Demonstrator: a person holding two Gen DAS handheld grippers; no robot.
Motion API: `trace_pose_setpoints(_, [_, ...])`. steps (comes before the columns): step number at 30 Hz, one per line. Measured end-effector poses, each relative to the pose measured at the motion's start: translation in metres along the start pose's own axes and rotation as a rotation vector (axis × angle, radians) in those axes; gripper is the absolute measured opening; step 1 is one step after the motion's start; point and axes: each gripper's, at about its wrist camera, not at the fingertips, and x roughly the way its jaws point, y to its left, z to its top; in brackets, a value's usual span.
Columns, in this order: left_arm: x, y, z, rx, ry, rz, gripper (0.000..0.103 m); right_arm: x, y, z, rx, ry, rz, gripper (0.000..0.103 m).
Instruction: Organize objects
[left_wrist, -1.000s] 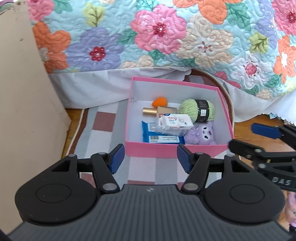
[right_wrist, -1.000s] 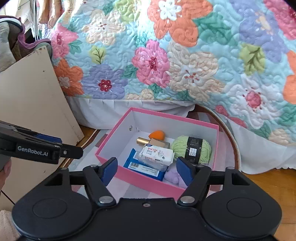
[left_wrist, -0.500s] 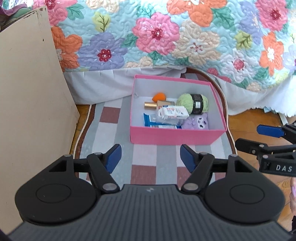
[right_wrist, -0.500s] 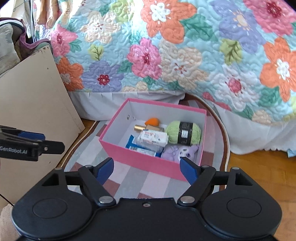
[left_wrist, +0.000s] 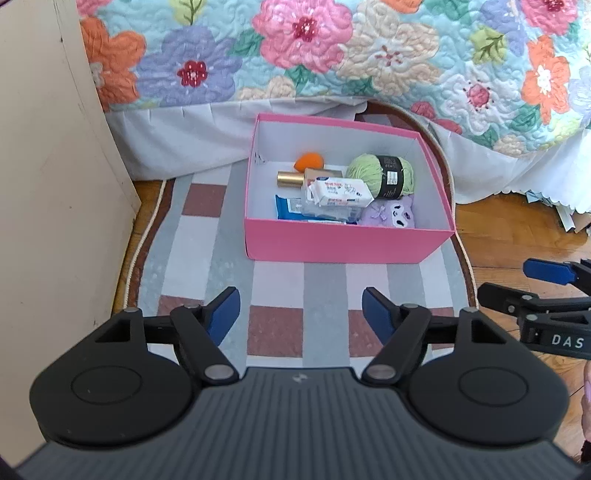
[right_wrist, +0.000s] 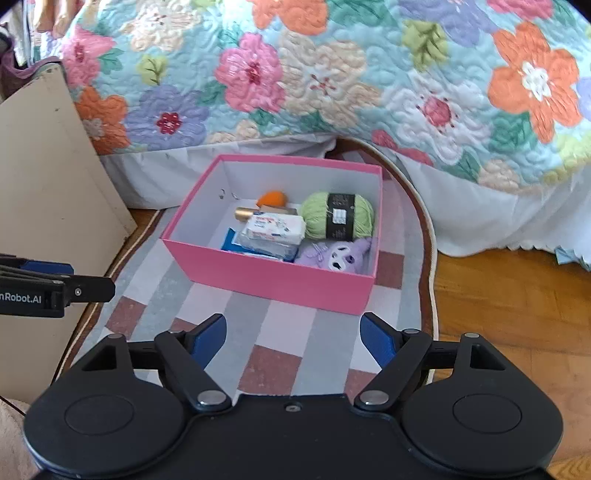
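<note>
Checked woven rug (left_wrist: 207, 258), pink cardboard box (left_wrist: 347, 240) (fuzzy yarn (left_wrist: 380, 175)), left hand-held gripper (left_wrist: 301, 312) opening, right hand-held gripper (right_wrist: 293, 334) spread

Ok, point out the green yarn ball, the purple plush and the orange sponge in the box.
green yarn ball (left_wrist: 369, 173), left wrist view, its left green side
purple plush (right_wrist: 334, 254), right wrist view, its white face
orange sponge (left_wrist: 309, 161), left wrist view, its middle

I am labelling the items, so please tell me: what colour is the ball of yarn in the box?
Light green yarn with a black paper band; clearest in the right wrist view.

Both wrist cams look down, share pink box (left_wrist: 347, 242).
</note>
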Motion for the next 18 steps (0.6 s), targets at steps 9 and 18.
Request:
trace_pose_setpoints(9, [0.005, 0.000, -0.004, 0.021, 0.000, -0.007, 0.091, 0.012, -0.011, -0.003, 0.078, 0.047, -0.037, 0.083])
trace_pose_setpoints(18, [0.008, 0.005, -0.004, -0.012, 0.043, 0.027, 0.099, 0.015, -0.012, -0.004, 0.067, 0.086, -0.077, 0.084])
